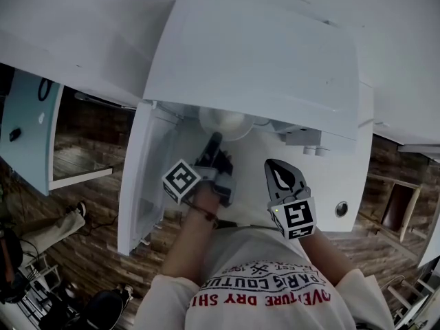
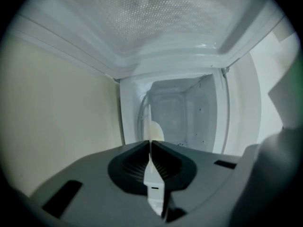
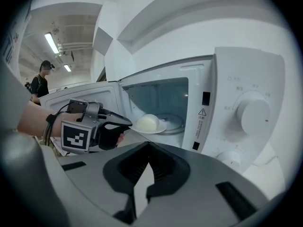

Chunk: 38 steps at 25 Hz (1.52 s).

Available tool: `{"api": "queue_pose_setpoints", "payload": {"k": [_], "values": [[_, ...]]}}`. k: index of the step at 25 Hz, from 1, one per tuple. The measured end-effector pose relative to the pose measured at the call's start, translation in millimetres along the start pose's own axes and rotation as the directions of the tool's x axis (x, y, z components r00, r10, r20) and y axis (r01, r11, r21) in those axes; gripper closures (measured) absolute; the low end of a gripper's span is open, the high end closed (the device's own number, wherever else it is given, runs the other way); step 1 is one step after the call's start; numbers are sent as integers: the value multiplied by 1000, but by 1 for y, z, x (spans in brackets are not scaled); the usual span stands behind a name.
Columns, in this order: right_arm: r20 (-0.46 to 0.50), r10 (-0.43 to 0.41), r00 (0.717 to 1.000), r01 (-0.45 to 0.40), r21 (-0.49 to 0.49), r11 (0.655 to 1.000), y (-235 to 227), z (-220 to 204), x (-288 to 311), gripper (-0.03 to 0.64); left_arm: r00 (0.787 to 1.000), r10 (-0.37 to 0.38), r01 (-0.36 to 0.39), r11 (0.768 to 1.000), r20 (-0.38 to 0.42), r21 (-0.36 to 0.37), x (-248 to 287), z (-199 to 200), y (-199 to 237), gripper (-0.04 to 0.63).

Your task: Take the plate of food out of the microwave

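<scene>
The boxy white microwave [image 1: 261, 67] stands with its white door [image 1: 141, 184] swung wide to the left side, leaving the cavity uncovered. The left tool [image 1: 215, 139] reaches into the front left corner of that opening, and its own view shows the left tool [image 2: 150, 143] pinching the round white plate [image 2: 152, 178] by the rim, the plate seen edge-on as a thin pale strip running between the two dark ribbed pads. On the plate lies a pale, smooth, dome-shaped lump of food [image 3: 147, 121], roughly at its middle. From the right tool's camera the plate [image 3: 151, 127] sits at the near left edge of the cavity, in front of the clear glass turntable [image 3: 174, 122]; whether it touches the turntable or is lifted off it cannot be told. The left tool [image 3: 128, 123] grips the plate's left rim there, with its marker cube nearest the door. The right tool [image 1: 275, 167] hangs outside the microwave, before the front right edge by the control panel and its round white dial [image 3: 253, 115]. Its jaws are pressed together at the tips with nothing between them, as the right tool [image 3: 149, 145] shows in its own view. Dark wood-plank floor [image 1: 89, 253] lies beneath.
</scene>
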State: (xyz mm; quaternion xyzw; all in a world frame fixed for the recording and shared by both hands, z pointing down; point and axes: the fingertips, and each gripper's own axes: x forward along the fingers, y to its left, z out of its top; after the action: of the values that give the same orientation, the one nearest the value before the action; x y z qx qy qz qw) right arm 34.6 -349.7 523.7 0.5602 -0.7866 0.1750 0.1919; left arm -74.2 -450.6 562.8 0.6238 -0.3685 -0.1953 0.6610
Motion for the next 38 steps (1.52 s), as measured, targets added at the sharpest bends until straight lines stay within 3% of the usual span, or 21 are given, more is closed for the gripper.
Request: {"api": "queue_pose_setpoints", "payload": {"k": [8,16,24,38], "values": [[32,-5,999,5,-19,1000,7,5,-22,612,990,-136,135,989,-17,-55,-42,-22,-34,580],[109,-16,994,19,-23,1000,19,18,-52,612,981,-187,187,982,-41,4,-109,-52,-68,580],[190,-13,982,18,-21,1000,23,37,-87,612,952,-306,306,952,-18,8,-167,-82,-102,580],[341,-41,939,47,-10,999,22,86,-128,612,909,-417,416,906,-4,74,-195,-91,-162,580]]}}
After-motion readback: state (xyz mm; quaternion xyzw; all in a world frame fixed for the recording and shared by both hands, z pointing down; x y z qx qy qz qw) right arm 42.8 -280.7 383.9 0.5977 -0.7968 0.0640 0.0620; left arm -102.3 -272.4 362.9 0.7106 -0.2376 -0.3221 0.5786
